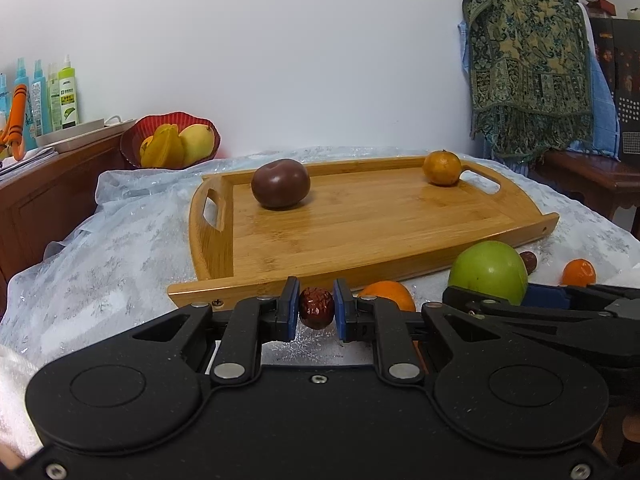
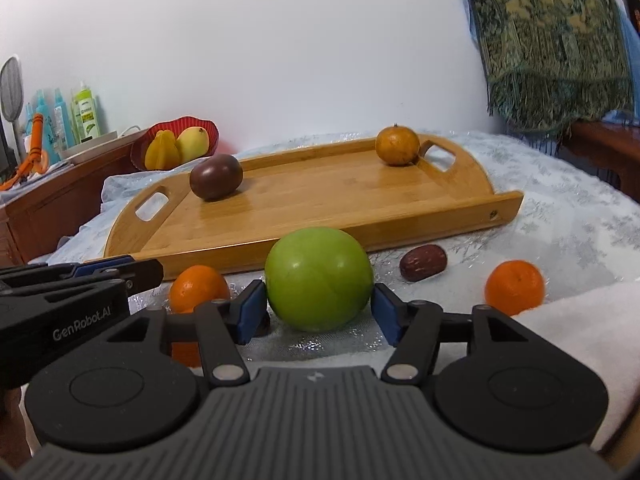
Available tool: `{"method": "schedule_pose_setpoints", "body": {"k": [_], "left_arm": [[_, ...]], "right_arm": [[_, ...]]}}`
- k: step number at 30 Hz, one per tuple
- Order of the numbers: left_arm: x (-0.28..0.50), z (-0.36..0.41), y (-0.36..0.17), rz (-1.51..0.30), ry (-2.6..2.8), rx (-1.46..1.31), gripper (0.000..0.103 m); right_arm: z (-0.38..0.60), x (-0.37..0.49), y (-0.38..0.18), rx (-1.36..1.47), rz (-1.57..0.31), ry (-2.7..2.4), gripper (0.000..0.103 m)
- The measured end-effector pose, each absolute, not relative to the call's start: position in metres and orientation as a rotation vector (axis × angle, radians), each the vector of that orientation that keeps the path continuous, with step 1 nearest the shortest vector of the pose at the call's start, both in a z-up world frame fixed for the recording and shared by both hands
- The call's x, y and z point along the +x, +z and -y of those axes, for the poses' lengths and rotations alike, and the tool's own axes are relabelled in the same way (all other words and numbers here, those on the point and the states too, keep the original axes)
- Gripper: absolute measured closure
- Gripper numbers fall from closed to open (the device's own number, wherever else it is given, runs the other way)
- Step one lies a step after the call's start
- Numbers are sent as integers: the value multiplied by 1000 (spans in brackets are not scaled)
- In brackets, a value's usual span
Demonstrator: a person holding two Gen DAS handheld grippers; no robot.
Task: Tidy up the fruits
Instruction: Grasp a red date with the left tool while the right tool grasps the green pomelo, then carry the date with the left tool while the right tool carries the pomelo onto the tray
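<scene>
A small red date is pinched between the pads of the left gripper, just short of the wooden tray ahead. A green apple is bracketed by the right gripper, spread wide, pads seemingly not yet touching. The apple is judged firm, smooth and slippery, best gripped across its widest part; the date light and wrinkled.
</scene>
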State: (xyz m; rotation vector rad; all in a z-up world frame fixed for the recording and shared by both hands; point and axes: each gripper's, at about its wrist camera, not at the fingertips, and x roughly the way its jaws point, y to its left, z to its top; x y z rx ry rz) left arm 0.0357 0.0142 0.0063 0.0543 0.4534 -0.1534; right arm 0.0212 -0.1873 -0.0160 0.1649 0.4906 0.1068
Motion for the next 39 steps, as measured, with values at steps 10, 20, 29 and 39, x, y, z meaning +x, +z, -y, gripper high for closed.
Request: {"method": "schedule_pose_setpoints", "body": {"k": [10, 20, 29, 39], "left_arm": [[40, -15, 4, -468, -154, 49, 86], [42, -15, 3, -475, -156, 44, 86], [53, -15, 22, -429, -169, 45, 86], [84, -20, 38, -422, -161, 30, 86]], "right_arm": [[187, 28, -19, 179, -498, 108, 34], [186, 12, -19, 158, -482, 89, 42], [189, 11, -3, 139, -419, 115, 42], [205, 36, 27, 122, -359, 107, 42]]}}
